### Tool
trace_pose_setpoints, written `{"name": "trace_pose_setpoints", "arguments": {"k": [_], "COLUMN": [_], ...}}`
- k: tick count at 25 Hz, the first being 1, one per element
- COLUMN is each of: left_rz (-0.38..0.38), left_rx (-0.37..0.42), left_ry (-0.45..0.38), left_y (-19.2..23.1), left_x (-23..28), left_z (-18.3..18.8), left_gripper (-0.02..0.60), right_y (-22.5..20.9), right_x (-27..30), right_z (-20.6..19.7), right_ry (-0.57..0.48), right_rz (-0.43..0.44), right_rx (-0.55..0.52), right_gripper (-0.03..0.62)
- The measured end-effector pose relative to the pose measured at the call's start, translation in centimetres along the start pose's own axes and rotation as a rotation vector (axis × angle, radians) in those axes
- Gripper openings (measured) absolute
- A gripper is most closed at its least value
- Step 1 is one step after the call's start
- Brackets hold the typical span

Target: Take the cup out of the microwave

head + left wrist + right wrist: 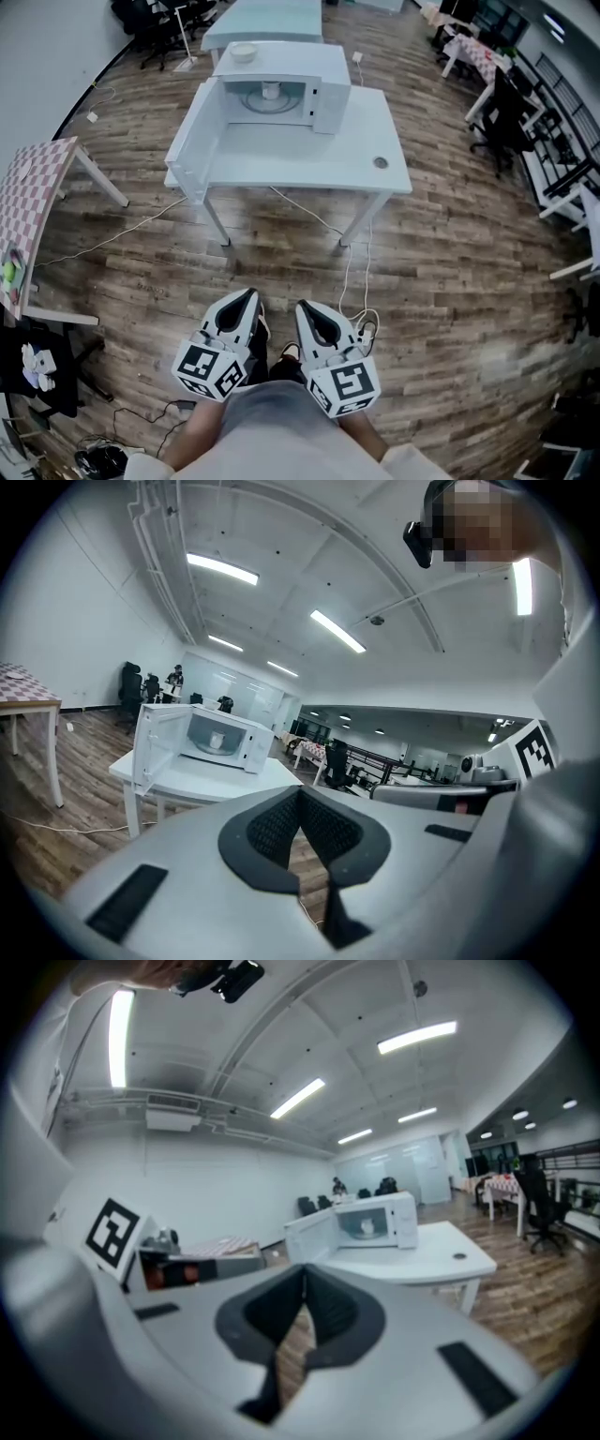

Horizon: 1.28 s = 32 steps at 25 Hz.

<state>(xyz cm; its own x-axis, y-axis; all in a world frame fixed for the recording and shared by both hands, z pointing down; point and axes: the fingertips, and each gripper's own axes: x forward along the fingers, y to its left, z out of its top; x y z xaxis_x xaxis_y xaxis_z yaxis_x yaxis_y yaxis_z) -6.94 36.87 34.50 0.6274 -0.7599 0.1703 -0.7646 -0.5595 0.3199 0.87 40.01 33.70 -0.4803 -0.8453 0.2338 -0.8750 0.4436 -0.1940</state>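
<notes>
A boxy white microwave (323, 89) sits on a smooth white tabletop (309, 161), its door (192, 136) swung wide to the left. Inside, on the round turntable (247, 98), stands the cup (271, 91): small, pale and cylindrical, upright near the middle of the cavity. A shallow white bowl (244, 52) rests on the microwave's roof. The floor (450, 272) is grey-brown wood plank, with thin cables (349, 272) trailing across it. Well back from the tabletop, the left gripper (249, 294) and right gripper (303, 307) point toward it, each with dark ribbed fingers (267, 832) pressed together on nothing.
</notes>
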Motion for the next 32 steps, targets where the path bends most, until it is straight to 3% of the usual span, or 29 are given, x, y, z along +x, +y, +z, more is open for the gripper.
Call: {"name": "trace_pose_setpoints", "arguments": {"k": [10, 20, 32], "left_rz": [-0.05, -0.079, -0.121], "left_rx": [-0.037, -0.065, -0.082], "left_ry": [0.02, 0.052, -0.007], "left_y": [2.4, 7.4, 12.8], "left_x": [4.5, 9.7, 14.8], "left_z": [0.9, 2.8, 7.6], "left_gripper": [0.015, 0.015, 0.015], "right_y": [-2.2, -4.1, -5.3], "right_x": [4.3, 11.6, 19.5], "right_z": [1.8, 3.5, 6.2], "right_ry": [0.01, 0.039, 0.044], "right_rz": [-0.032, -0.029, -0.041], "right_rx": [-0.022, -0.019, -0.03], "right_gripper": [0.023, 0.023, 0.023]}}
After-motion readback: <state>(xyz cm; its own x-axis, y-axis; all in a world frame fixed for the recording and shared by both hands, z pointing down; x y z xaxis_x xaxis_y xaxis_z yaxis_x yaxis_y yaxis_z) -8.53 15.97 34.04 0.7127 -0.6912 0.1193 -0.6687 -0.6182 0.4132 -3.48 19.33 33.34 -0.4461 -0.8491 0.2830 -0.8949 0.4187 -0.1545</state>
